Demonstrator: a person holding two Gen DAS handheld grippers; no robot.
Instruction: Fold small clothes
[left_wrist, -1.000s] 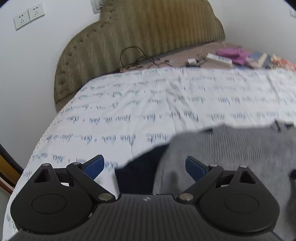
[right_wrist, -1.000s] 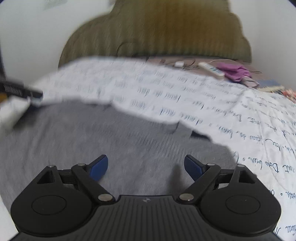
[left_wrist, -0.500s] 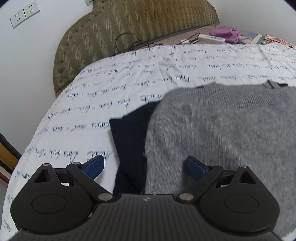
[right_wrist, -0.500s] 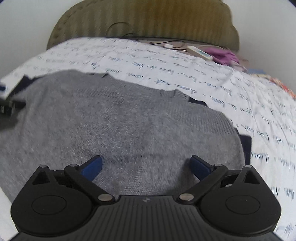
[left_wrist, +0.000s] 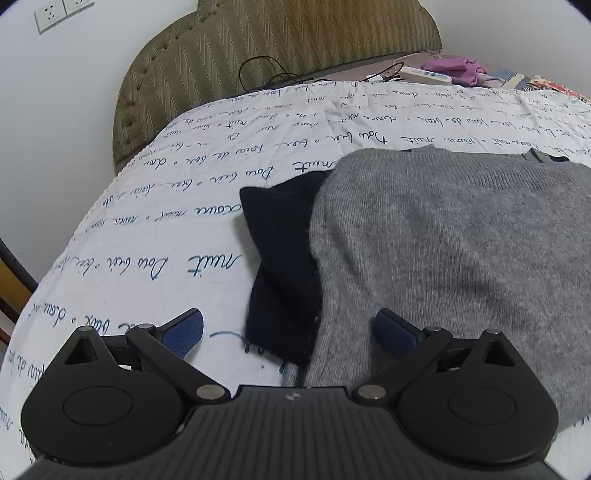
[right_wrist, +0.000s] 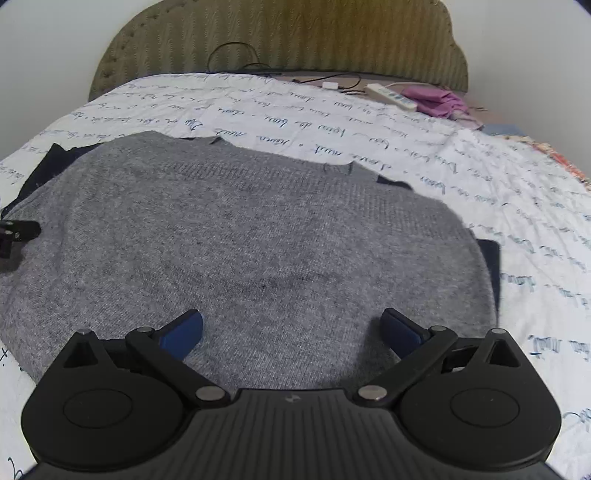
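Note:
A grey knit sweater (left_wrist: 443, 240) with dark navy parts (left_wrist: 280, 258) lies spread flat on the white bedspread (left_wrist: 166, 229). It also shows in the right wrist view (right_wrist: 258, 236), with navy fabric poking out at its left (right_wrist: 48, 162) and right (right_wrist: 489, 254) sides. My left gripper (left_wrist: 290, 328) is open and empty, just above the sweater's left near edge. My right gripper (right_wrist: 291, 326) is open and empty, above the sweater's near middle. Part of the left gripper (right_wrist: 16, 234) shows at the left edge of the right wrist view.
An olive padded headboard (left_wrist: 266, 48) stands behind the bed. A power strip (right_wrist: 391, 96), black cables (right_wrist: 232, 55), purple cloth (right_wrist: 439, 101) and other small items lie at the far side. Wall sockets (left_wrist: 61, 11) are at the upper left.
Both grippers have pulled back and tilted down, so more of the flat sweater shows. Both stayed open and empty. The sweater has not moved.

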